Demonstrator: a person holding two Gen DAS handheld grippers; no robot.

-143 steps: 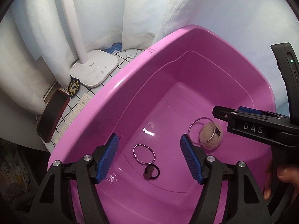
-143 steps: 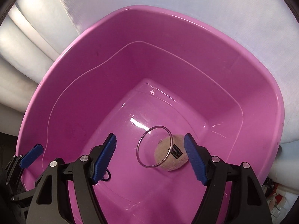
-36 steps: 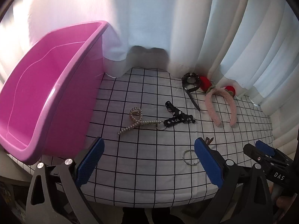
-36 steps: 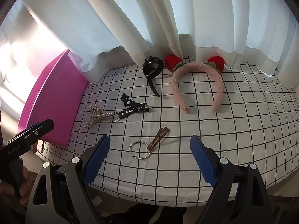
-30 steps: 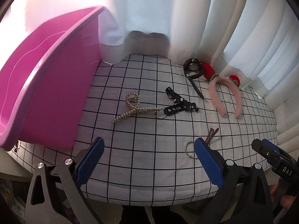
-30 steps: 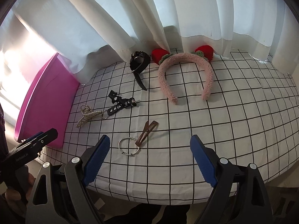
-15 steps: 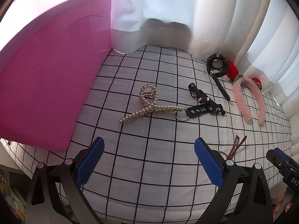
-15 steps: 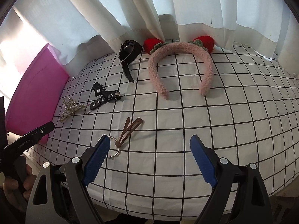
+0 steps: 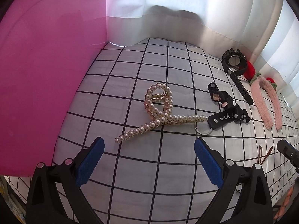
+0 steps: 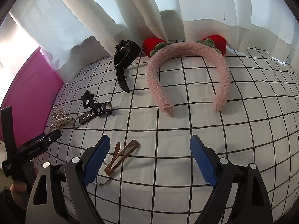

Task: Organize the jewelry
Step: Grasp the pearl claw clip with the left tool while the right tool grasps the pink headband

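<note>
A pearl hair claw (image 9: 160, 112) lies on the checked cloth just ahead of my left gripper (image 9: 149, 160), which is open and empty. A black strap keyring (image 9: 227, 114) touches the claw's right end. In the right wrist view a brown hair clip (image 10: 122, 155) and a silver ring (image 10: 103, 182) lie beside the left finger of my open, empty right gripper (image 10: 149, 160). Farther back lie a black watch (image 10: 125, 59) and a pink fluffy headband (image 10: 186, 74) with red strawberries. The pink tub (image 9: 41, 74) stands at the left.
White curtains (image 10: 168, 9) hang along the back edge of the checked cloth (image 10: 186, 130). The tub's wall stands close to the left of the pearl claw. The left gripper's body (image 10: 28, 149) and a hand show at the left of the right wrist view.
Both grippers have left the tub, crossed to the cloth and sunk toward it. The pearl claw now looms larger before the left gripper, the brown clip before the right. Both stay open.
</note>
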